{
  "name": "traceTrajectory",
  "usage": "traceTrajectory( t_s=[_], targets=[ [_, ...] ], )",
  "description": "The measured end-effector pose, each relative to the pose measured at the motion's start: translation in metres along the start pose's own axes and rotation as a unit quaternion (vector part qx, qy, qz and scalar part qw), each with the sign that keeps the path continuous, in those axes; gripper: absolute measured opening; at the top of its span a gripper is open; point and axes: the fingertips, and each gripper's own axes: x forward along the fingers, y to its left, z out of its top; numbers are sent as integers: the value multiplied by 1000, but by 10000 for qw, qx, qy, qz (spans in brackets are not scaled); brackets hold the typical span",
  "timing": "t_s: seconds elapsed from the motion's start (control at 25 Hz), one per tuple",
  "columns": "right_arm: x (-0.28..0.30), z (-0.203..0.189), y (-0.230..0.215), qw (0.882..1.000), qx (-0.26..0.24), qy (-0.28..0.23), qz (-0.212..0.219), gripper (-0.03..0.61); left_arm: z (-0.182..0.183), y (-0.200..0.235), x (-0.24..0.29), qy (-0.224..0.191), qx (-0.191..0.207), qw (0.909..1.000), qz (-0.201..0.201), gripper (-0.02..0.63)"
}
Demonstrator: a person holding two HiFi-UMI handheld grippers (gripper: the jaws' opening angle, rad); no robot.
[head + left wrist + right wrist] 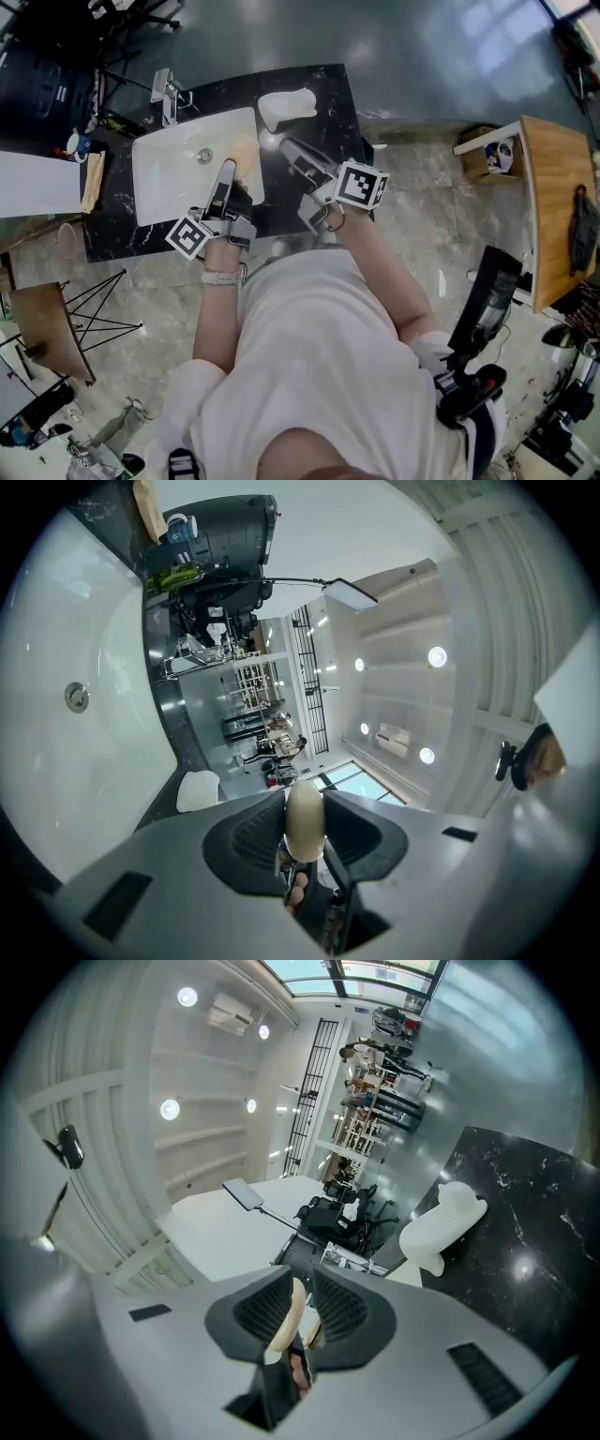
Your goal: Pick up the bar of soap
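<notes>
Left gripper view: left gripper (pixel 305 797) clamped on cream bar of soap (pixel 305 822), edge-on, over white sink (pixel 56 780). Right gripper (pixel 302 1286) over black counter (pixel 534 1241), jaws near-closed, pinching thin pale piece (pixel 285 1324)

Glossy black veined stone table (pixel 323 80), smooth glossy white ceramic sink (pixel 169 192), shiny metal tap (pixel 164 94), smooth waxy cream soap (pixel 305 819), matt ribbed black fingers (pixel 251 839)

You stood on a pale marbled floor (pixel 422 216) facing a black worktop (pixel 323 94) with a white basin (pixel 169 183). A wooden table (pixel 553 187) stood well beyond its right edge.
</notes>
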Motion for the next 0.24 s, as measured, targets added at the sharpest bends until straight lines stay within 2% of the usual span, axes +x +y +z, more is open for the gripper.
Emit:
traceTrajectory(
  t_s=[0.24],
  targets=[
    [-3,4,-7,10000,40,-44,-54,81,-1,5,2,22,-84,10000,49,126]
  ],
)
